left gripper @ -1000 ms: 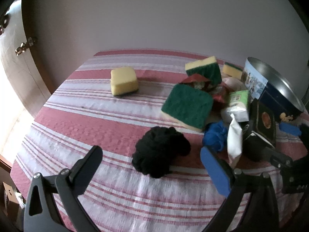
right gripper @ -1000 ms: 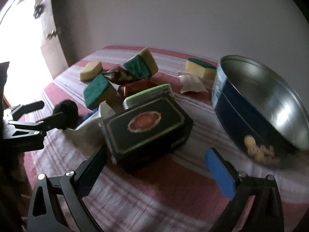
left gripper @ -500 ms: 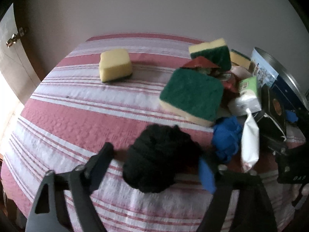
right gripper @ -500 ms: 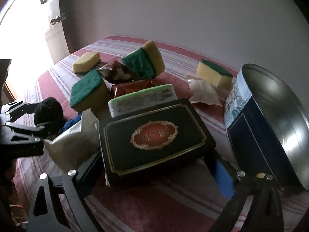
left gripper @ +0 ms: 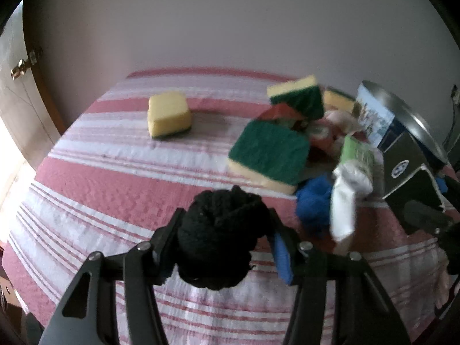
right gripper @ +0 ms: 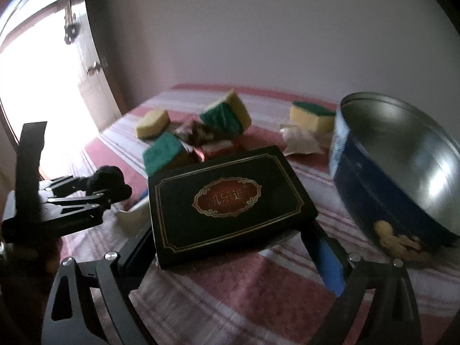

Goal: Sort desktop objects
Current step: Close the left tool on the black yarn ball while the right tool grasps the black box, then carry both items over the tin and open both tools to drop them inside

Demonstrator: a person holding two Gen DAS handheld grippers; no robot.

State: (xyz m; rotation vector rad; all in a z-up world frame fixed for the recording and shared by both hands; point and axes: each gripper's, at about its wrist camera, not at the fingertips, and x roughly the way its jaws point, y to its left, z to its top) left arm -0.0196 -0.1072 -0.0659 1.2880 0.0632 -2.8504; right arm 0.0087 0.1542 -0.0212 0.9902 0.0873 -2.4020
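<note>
Two grippers working, left gripper [left gripper: 222, 240] having just been closing, squeezing black yarn ball [left gripper: 222, 235], right gripper [right gripper: 230, 248] gripping black box [right gripper: 227, 201] across its width

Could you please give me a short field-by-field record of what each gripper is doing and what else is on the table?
left gripper: jaws just closed on the black yarn ball
right gripper: closed around the black box, lifted at a tilt
surface: striped tablecloth
container: blue round tin, open
other items: green-and-yellow sponges, blue yarn, white packet
</note>
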